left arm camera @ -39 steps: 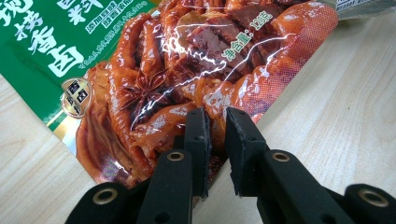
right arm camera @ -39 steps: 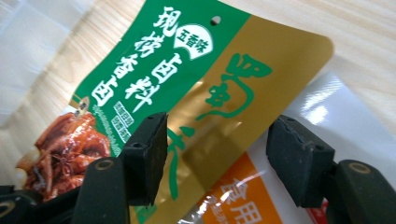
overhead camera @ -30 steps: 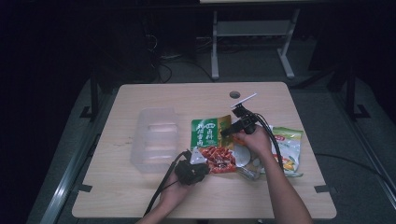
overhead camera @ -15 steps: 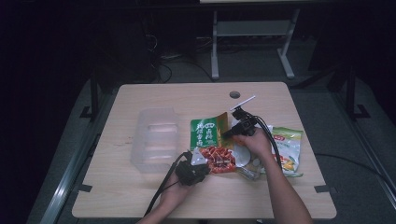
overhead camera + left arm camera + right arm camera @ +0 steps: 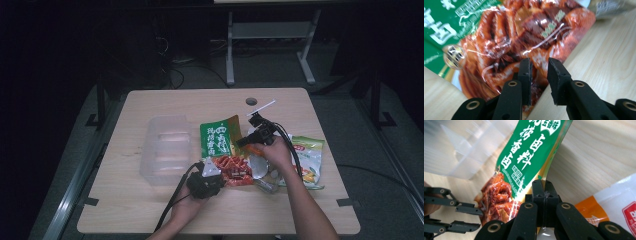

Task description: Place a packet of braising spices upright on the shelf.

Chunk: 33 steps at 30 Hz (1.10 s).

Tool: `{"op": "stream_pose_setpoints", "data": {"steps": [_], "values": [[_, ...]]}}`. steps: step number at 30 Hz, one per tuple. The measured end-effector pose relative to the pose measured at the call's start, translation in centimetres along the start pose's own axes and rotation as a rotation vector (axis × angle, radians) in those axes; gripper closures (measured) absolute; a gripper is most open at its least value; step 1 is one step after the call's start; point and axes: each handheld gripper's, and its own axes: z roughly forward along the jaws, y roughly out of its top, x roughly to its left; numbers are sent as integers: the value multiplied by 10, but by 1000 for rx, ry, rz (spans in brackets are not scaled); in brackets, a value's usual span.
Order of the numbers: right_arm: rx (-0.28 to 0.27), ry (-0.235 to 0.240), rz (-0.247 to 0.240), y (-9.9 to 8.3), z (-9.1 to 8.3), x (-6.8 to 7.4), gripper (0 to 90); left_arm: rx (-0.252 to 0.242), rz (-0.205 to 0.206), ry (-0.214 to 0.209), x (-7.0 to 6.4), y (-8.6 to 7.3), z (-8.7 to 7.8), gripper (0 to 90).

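Note:
A snack packet (image 5: 220,140), green at its far end and red with a food picture at its near end, lies in the middle of the table. My right gripper (image 5: 245,141) is shut on its gold right edge (image 5: 544,176) and holds that side tilted up. My left gripper (image 5: 215,164) is at the packet's red near end. In the left gripper view its jaws (image 5: 539,62) stand a little apart over the red print (image 5: 524,32). The right gripper view also shows the left gripper (image 5: 481,218) open beside that red end.
A clear plastic container (image 5: 165,147) stands left of the packet. A white, yellow and orange snack bag (image 5: 307,160) and a silvery packet (image 5: 260,167) lie under my right forearm. A cable hole (image 5: 251,101) and a white stick (image 5: 262,106) are at the table's far side.
The packet's right edge has come up off the table in my right gripper, so the green end now tilts. The left gripper has hardly moved.

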Motion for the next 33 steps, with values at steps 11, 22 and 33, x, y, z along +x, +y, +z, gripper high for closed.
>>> {"op": "stream_pose_setpoints", "data": {"steps": [11, 22, 33], "values": [[-120, -9, -118, -12, -36, 35, 898, -160, -104, 11, 13, 6, -27, 512], [-258, -60, -292, -61, -75, 62, 898, -223, -169, -16, 17, 9, -34, 287], [-366, -33, -414, -113, -106, 62, 898, -184, -198, -131, 11, 17, -9, 209]]}}
